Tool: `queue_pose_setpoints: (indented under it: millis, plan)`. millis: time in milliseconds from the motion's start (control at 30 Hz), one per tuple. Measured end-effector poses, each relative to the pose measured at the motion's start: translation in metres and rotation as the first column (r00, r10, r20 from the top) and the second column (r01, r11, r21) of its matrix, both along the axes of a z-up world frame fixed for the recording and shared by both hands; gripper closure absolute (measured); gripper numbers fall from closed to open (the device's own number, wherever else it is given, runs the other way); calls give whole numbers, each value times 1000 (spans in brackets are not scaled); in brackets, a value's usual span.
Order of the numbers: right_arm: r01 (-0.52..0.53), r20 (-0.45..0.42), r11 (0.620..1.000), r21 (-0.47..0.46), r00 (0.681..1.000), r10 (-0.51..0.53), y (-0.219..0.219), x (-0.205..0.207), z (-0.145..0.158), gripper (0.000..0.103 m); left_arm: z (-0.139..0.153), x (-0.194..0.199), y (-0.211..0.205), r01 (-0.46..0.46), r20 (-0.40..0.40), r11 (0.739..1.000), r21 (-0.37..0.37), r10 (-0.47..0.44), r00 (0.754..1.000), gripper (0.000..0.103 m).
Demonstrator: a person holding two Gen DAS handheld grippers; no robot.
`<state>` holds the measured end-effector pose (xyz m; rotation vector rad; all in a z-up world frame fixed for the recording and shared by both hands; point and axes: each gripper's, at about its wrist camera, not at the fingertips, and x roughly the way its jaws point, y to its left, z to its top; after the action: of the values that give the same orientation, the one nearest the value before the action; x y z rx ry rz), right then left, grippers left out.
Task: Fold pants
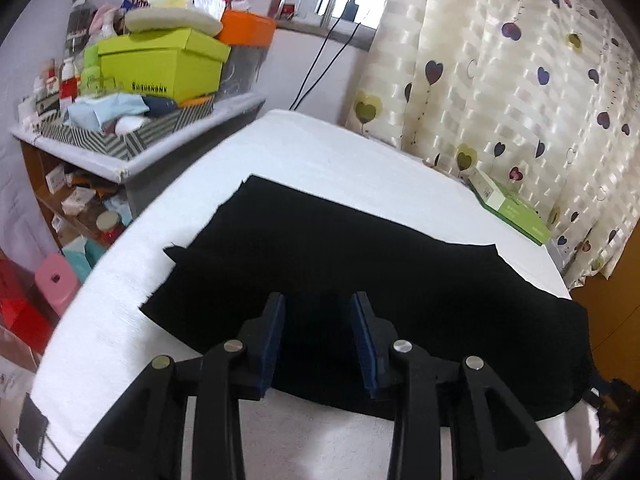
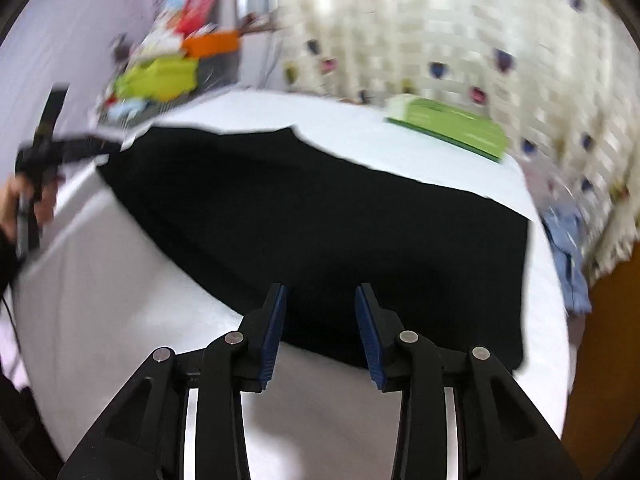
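Observation:
Black pants [image 1: 340,264] lie flat on the white table [image 1: 320,152], folded into a wide slab. My left gripper [image 1: 320,304] hovers open over their near edge with nothing between its blue pads. In the blurred right wrist view the same pants [image 2: 320,216] spread across the table [image 2: 120,288]. My right gripper [image 2: 320,296] is open above their near edge, holding nothing. A hand [image 2: 16,204] at the far left of that view holds the other gripper by the pants' far left corner.
A green box [image 1: 508,208] lies at the table's far right by the heart-print curtain [image 1: 520,80]. A cluttered shelf [image 1: 132,120] with a lime box [image 1: 160,64] stands on the left. Blue cloth [image 2: 568,252] hangs off the table's right edge.

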<state>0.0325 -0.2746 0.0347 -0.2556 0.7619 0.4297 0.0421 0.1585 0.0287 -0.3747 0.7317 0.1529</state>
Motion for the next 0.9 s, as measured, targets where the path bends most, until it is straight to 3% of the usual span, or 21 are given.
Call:
queue_pose_setpoints:
  millis: [100, 233, 333, 467, 567, 633, 667, 700, 733, 767, 900]
  plan:
    - [-50, -72, 998, -27, 996, 47, 14, 7, -16, 66, 2, -7, 6, -23, 22, 1000, -2, 24, 999, 66]
    - [-92, -107, 996, -7, 990, 91, 12, 1, -16, 66, 2, -20, 32, -99, 25, 995, -24, 100, 995, 66]
    - [-96, -77, 995, -40, 993, 93, 18, -3, -13, 66, -1, -22, 43, -132, 15, 990, -40, 133, 991, 66]
    - [-146, -24, 989, -5, 989, 146, 38, 0, -3, 66, -10, -8, 45, -133, -26, 986, -102, 131, 991, 59]
    - [-184, -19, 982, -31, 983, 183, 60, 7, -7, 66, -19, 7, 43, -161, -91, 984, -80, 153, 984, 59]
    - [-212, -31, 977, -33, 977, 211, 71, 12, -12, 66, -19, 12, 41, -173, -86, 984, -51, 168, 982, 60]
    - [-225, -47, 974, -29, 974, 223, 73, 14, -15, 66, -19, 14, 40, -177, -90, 983, -41, 173, 981, 74]
    - [-239, -56, 970, -39, 970, 237, 78, 16, -17, 68, -19, 15, 40, -181, -94, 983, -32, 178, 980, 99]
    - [-248, -54, 968, -45, 968, 246, 79, 16, -18, 76, -20, 17, 40, -174, -103, 984, -35, 170, 980, 99]
    - [-264, -51, 963, -51, 964, 262, 81, 14, -18, 101, -22, 17, 41, -174, -102, 984, -44, 168, 980, 99]
    - [-287, -31, 955, -75, 958, 286, 81, 10, -14, 102, -18, 5, 46, -177, -57, 981, -80, 173, 983, 99]
